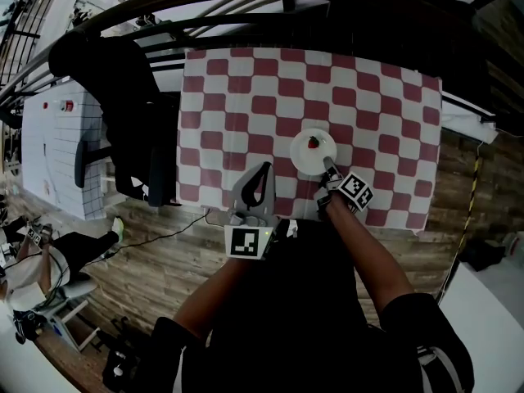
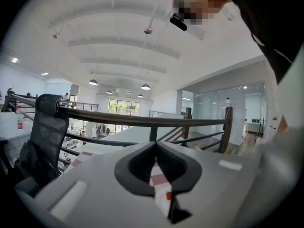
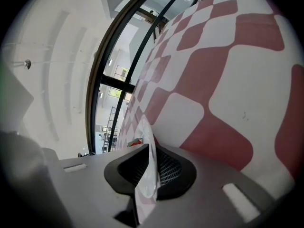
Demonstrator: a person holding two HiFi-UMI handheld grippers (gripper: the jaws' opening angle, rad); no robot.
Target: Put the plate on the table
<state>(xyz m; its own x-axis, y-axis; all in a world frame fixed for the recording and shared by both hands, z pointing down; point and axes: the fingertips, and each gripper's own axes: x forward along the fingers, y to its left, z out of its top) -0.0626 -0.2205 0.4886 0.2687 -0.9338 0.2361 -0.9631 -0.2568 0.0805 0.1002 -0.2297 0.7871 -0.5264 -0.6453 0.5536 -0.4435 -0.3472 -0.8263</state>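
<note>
A small white plate [image 1: 313, 155] lies flat on the red-and-white checked table [image 1: 246, 97], towards its near right side, with a red strawberry [image 1: 313, 142] on it. My right gripper [image 1: 328, 165] reaches in from the near side and is shut on the plate's near rim. In the right gripper view the plate [image 3: 146, 167] stands edge-on between the jaws of the right gripper [image 3: 151, 148], with the strawberry [image 3: 137, 140] behind. My left gripper [image 1: 266, 168] hovers at the table's near edge, shut and holding nothing. Through the thin slit of the left gripper [image 2: 155, 144] I see the cloth and the strawberry [image 2: 168, 195].
A black office chair [image 1: 123, 113] stands at the table's left end. A dark curved railing [image 1: 286, 6] runs behind the table. A white cabinet [image 1: 57, 146] sits further left. A thin cable [image 1: 176, 228] lies on the wooden floor [image 1: 164, 268] in front of the table.
</note>
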